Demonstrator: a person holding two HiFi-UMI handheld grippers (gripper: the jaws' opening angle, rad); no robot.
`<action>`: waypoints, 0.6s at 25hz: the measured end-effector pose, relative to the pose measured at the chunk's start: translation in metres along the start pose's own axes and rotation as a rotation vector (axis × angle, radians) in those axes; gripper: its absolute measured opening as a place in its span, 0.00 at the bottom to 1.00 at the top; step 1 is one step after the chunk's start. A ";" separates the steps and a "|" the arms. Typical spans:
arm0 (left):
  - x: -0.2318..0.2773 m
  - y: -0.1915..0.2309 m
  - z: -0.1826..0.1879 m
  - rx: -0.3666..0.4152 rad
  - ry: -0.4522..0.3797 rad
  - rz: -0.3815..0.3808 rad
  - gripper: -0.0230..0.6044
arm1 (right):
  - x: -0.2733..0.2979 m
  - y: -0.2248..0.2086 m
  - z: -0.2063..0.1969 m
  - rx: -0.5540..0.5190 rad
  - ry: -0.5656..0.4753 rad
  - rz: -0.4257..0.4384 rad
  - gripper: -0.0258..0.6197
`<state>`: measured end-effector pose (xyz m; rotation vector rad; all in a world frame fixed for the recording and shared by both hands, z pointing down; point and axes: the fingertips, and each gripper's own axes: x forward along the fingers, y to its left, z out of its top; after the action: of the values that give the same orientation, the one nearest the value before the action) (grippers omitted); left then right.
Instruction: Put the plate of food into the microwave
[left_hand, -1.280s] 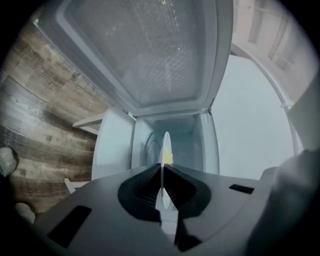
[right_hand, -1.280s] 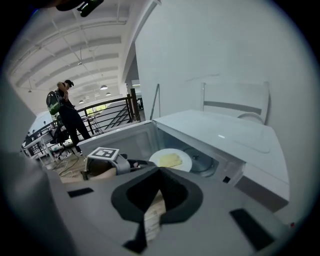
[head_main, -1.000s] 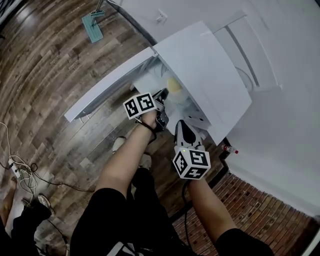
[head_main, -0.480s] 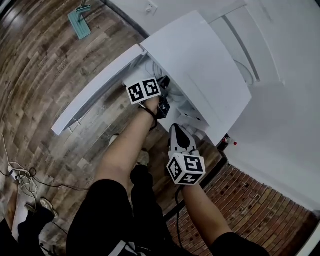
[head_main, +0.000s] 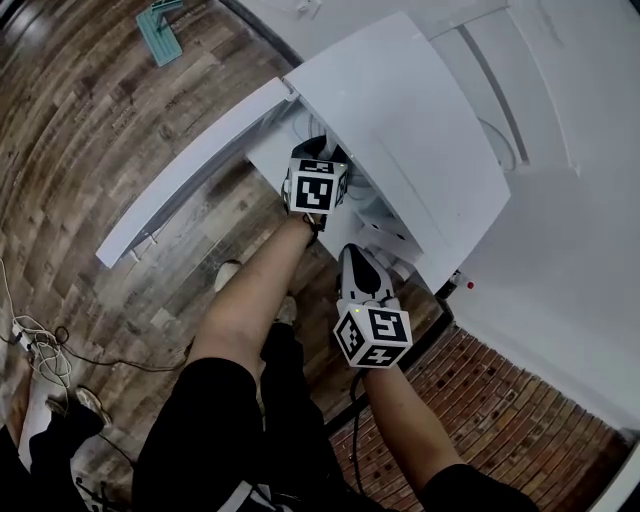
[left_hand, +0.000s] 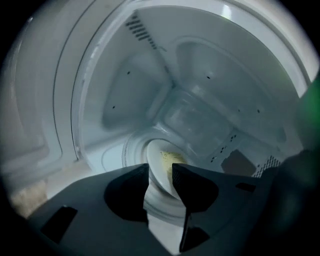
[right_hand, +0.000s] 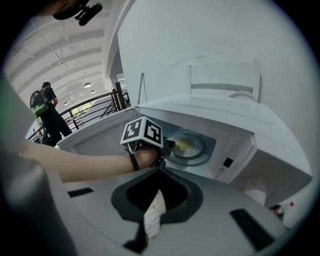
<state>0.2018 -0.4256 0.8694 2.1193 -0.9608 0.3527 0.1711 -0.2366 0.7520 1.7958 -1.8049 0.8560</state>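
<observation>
The white microwave (head_main: 400, 130) stands with its door (head_main: 190, 170) swung open to the left. My left gripper (left_hand: 160, 172) reaches inside the cavity, and in the head view only its marker cube (head_main: 318, 186) shows at the opening. Its jaws are opening, with the rim of the white plate (left_hand: 156, 159) between them and no pad pressing on it. The plate carries yellow food (left_hand: 169, 159) and sits on the glass turntable (left_hand: 132, 150). The right gripper view shows the plate (right_hand: 184, 145) inside. My right gripper (right_hand: 159, 171) is shut and holds nothing, just outside the microwave (head_main: 354, 255).
A white cabinet (head_main: 520, 90) stands behind the microwave. Wooden floor (head_main: 90, 110) lies to the left, with a teal tool (head_main: 160, 18) and cables (head_main: 40, 345) on it. Brick paving (head_main: 480, 420) lies at the lower right. A person (right_hand: 47, 115) stands far off by a railing.
My left gripper has pushed further into the microwave, taking the plate of food out of the head view's sight, and its cube has turned. The right gripper has hardly moved.
</observation>
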 end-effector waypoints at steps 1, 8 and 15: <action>0.000 0.002 0.000 0.088 -0.010 0.039 0.25 | 0.001 0.000 -0.002 0.003 0.006 0.000 0.05; -0.012 0.017 0.004 0.170 -0.104 0.088 0.30 | 0.002 -0.001 -0.007 0.000 0.007 0.004 0.05; -0.103 0.032 0.011 0.172 -0.123 0.245 0.04 | -0.003 -0.002 0.004 0.042 -0.046 0.008 0.05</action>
<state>0.1079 -0.3936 0.8251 2.2021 -1.3090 0.4443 0.1738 -0.2372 0.7473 1.8501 -1.8362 0.8689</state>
